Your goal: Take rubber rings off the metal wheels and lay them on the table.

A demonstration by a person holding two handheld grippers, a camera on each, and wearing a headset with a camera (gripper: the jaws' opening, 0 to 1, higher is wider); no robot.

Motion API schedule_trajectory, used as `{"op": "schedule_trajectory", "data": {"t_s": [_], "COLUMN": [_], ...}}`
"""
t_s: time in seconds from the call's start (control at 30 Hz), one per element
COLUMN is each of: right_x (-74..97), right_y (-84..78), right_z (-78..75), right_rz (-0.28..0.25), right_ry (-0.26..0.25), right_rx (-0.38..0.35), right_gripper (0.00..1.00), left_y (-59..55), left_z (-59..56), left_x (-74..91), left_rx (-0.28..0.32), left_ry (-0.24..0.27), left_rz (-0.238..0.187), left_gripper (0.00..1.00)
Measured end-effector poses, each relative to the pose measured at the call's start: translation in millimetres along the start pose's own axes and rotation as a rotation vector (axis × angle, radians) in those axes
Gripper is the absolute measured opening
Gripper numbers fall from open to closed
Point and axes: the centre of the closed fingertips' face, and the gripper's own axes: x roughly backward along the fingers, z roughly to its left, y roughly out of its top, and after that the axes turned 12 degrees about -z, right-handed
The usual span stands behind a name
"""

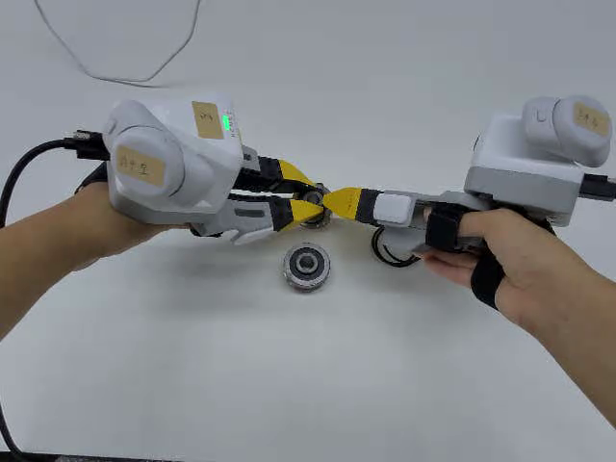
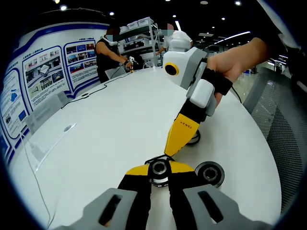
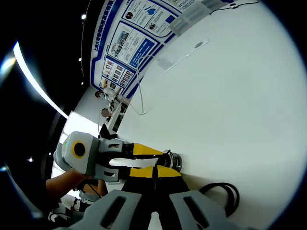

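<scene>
Left gripper [image 1: 310,202] jaws pinch a wheel [image 2: 159,170]. Right gripper [image 1: 339,200] jaws pressed together, tips against it. Second wheel [image 1: 306,267] near; loose rings [image 1: 390,252] under right gripper, on counter [image 1: 385,96].

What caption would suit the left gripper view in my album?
Left gripper clamps a metal wheel while the right gripper pinches its rubber ring; a second wheel lies beside.

White table [image 2: 110,124] runs ahead of the left gripper [image 2: 159,168]. To its left: curved wall [image 2: 19,139] with blue-edged info panels [image 2: 48,67]. Far ahead: shelving rack [image 2: 141,33]. To its right: grey mesh panel [image 2: 283,120]. Overhead: dark ceiling [image 2: 216,17], spotlights [image 2: 113,13].
</scene>
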Motion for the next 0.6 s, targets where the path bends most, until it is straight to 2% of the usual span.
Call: {"op": "schedule_trajectory", "data": {"t_s": [0.23,0.43,0.6], "right_x": [1.8,2.9,3.5], "right_y": [-1.4,-1.8,0.0], "right_z": [8.7,12.0,5.0], "right_rz": [0.008,0.018,0.015], "right_ry": [0.026,0.041,0.0], "right_rx": [0.015,0.063,0.061], "right_gripper": [0.0,0.0,0.0], "left_y": [0.1,0.4,0.9], "left_z": [-0.4,-1.5,-2.0], "left_x": [0.1,0.2,0.2], "left_rx": [-0.008,-0.009,-0.015], "left_ry": [0.001,0.005,0.017], "left_rz": [-0.002,-0.01,-0.002], "left_gripper": [0.12,0.12,0.13]}}
